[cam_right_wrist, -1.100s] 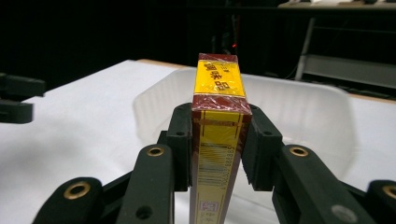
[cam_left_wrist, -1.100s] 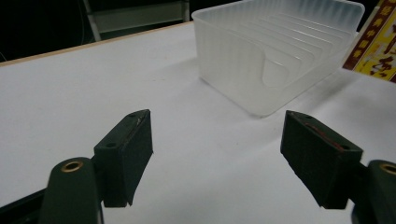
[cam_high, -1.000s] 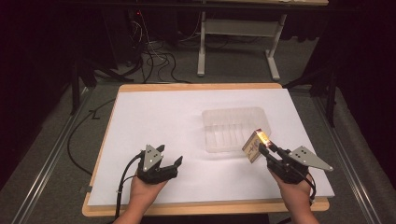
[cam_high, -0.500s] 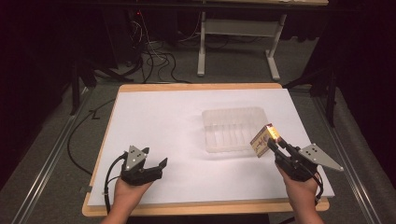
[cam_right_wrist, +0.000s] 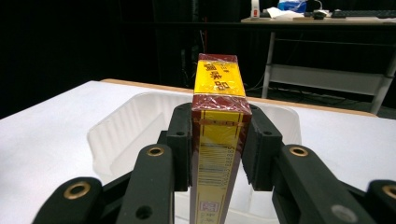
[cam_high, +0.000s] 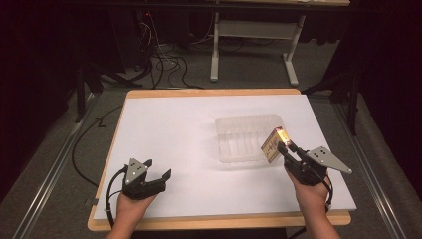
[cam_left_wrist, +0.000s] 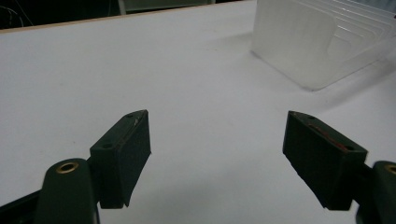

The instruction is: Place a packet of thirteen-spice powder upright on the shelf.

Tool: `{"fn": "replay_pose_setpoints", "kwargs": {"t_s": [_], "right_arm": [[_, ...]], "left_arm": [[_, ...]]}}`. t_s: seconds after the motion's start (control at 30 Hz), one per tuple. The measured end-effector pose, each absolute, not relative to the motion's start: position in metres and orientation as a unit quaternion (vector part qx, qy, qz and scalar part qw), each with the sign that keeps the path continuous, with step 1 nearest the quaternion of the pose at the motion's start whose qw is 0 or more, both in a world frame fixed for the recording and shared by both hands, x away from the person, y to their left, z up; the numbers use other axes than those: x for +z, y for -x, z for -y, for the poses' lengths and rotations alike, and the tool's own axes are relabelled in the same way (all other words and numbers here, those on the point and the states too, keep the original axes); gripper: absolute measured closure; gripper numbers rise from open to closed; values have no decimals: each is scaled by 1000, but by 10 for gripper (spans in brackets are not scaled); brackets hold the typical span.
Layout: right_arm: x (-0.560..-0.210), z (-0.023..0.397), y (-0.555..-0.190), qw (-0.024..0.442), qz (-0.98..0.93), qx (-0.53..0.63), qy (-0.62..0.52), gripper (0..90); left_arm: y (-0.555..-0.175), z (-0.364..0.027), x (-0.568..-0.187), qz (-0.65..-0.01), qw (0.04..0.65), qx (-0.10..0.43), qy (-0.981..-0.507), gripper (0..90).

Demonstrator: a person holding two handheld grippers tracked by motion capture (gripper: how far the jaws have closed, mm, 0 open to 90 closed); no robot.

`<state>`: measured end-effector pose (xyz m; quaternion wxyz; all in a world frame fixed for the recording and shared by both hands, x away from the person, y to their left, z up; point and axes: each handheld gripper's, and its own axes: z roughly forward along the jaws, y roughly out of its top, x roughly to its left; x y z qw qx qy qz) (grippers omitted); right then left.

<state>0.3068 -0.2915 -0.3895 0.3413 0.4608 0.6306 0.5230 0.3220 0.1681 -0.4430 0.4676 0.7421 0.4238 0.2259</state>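
Note:
A small red and yellow box (cam_high: 272,145) stands on end between the jaws of my right gripper (cam_high: 286,147), which is shut on it just off the right front corner of a clear plastic tray (cam_high: 246,118). In the right gripper view the box (cam_right_wrist: 218,79) rises upright between the pads of the right gripper (cam_right_wrist: 218,122), with the tray (cam_right_wrist: 121,126) behind it. My left gripper (cam_high: 159,168) hovers over the white sheet near the table's front left, open. In the left gripper view nothing lies between the jaws of the left gripper (cam_left_wrist: 215,119); they have just been closing slightly.
The white sheet (cam_high: 174,129) covers a wooden table top. The tray (cam_left_wrist: 299,42) holds nothing and shows at the upper right of the left gripper view. Cables (cam_high: 159,64) and a desk frame (cam_high: 249,35) stand on the floor beyond the far edge.
The left hand has drawn back to the left, toward the table's front corner. The right hand with the box has stayed about where it was.

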Motion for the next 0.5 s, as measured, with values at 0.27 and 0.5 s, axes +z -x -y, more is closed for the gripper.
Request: {"fn": "replay_pose_setpoints", "kwargs": {"t_s": [0.27, 0.5], "right_arm": [[-384, 290, -315, 354, -621, 519, -468, 686], [-382, 287, -327, 358, -614, 514, -480, 686]], "left_arm": [[-321, -166, -443, -415, 462, 230, -750, 237], [-321, -165, -444, -412, 461, 229, -752, 237]]}}
